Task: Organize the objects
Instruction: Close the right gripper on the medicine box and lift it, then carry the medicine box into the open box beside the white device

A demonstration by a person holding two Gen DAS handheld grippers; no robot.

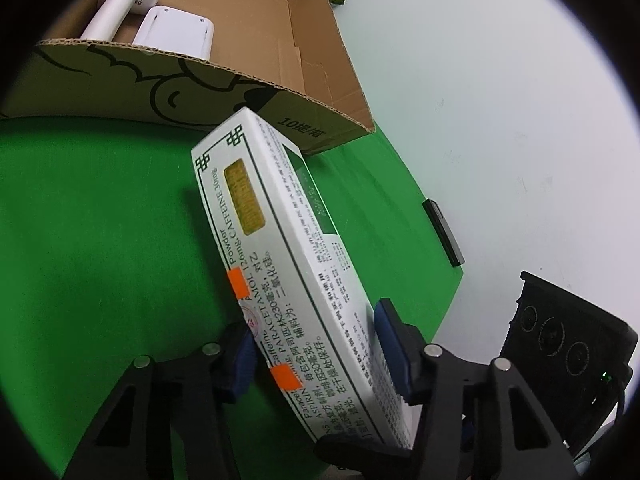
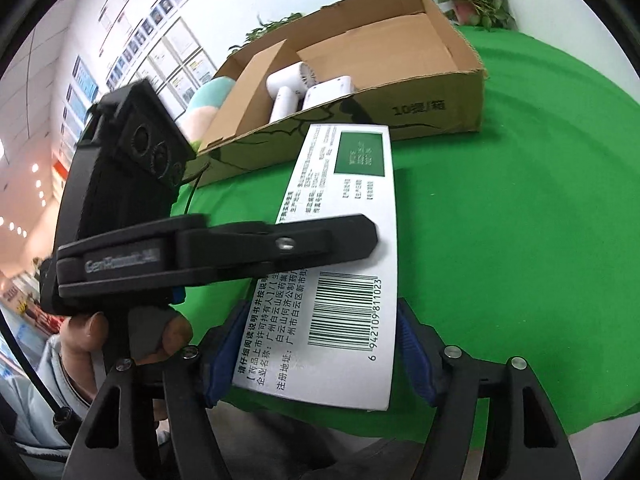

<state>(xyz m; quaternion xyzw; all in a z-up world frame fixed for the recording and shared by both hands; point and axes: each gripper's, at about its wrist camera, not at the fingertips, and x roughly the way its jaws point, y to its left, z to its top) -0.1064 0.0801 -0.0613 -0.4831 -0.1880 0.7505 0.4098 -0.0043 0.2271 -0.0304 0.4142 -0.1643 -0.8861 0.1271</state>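
Clearly mid-carry: medicine box (image 1: 280, 264) clamped across its thin sides by the left gripper (image 1: 316, 350), jaws closed on the near end, the far end pointing toward the carton (image 1: 256, 96). Held tilted above the green worktop (image 1: 96, 216), far corner close to the carton's near wall, contact hard to judge.

Right gripper (image 2: 316, 354) straddling the same box (image 2: 340, 264) at its barcode end, jaws apart, blue pads (image 2: 224, 356) just beside the edges but seemingly not pressing. Left gripper's finger (image 2: 280, 242) lying across the box's back face in that view.

Already inside the carton: a white fan (image 2: 286, 88) and a white flat device (image 2: 326, 88), both at the left, leaving bare cardboard floor at the right.

Risks from here, as a judgement:
- Grip near one end only, so a long overhang; likely to pivot or slip if swung fast.
- Far corner apt to catch the carton's near wall unless raised first, shoving the light carton along the cloth.
- Closing the right jaws while the left holds could twist or crush the thin card.
- Landing on the fan instead of the bare floor would leave it propped and unstable.
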